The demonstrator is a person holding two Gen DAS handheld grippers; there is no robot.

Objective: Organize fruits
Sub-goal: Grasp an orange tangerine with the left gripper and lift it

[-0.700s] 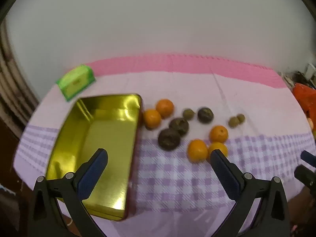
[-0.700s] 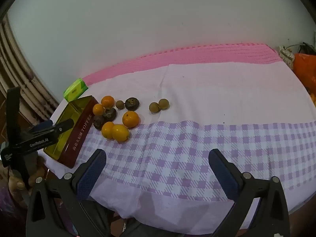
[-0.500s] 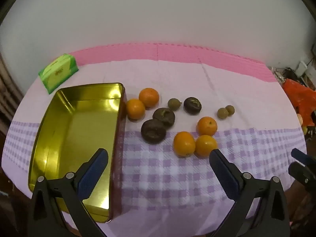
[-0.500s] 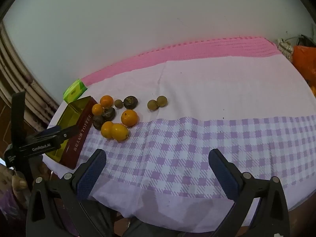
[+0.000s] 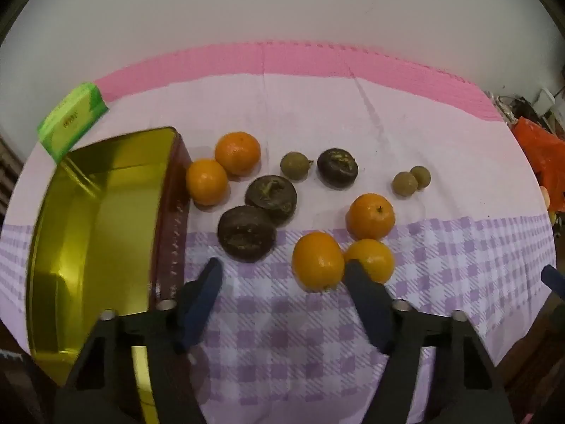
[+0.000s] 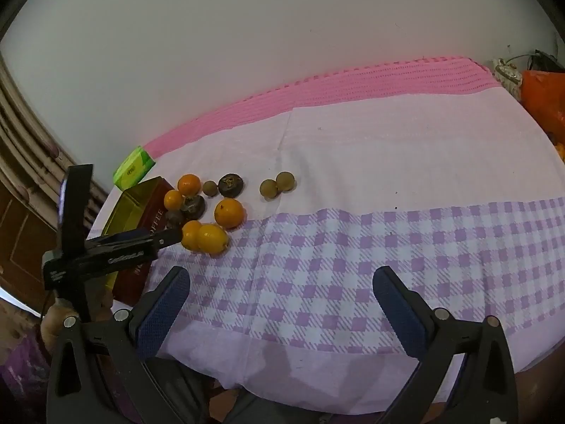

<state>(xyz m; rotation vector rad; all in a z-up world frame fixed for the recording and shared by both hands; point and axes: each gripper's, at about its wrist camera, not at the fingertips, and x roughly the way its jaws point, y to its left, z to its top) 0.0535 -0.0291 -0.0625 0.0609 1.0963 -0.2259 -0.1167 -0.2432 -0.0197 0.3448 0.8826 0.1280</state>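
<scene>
Several oranges lie on the cloth; the nearest orange (image 5: 317,260) sits just ahead of my open, empty left gripper (image 5: 282,275), with another orange (image 5: 370,259) beside its right finger. Three dark brown fruits lie there, one (image 5: 246,232) closest. Small green-brown fruits (image 5: 404,183) lie further back. An open gold tin (image 5: 95,233) stands at the left. My right gripper (image 6: 280,286) is open and empty over the checked cloth, well right of the fruit cluster (image 6: 212,238). The left gripper (image 6: 166,238) shows in the right wrist view.
A green packet (image 5: 70,122) lies behind the tin near the wall. An orange bag (image 5: 540,155) sits at the table's right end. The pink and purple-checked cloth (image 6: 388,233) covers the table, whose front edge is close below my right gripper.
My left gripper has moved forward and down toward the fruit, and its fingers stand closer together. The fruit now looks larger and nearer. The right gripper has barely shifted.
</scene>
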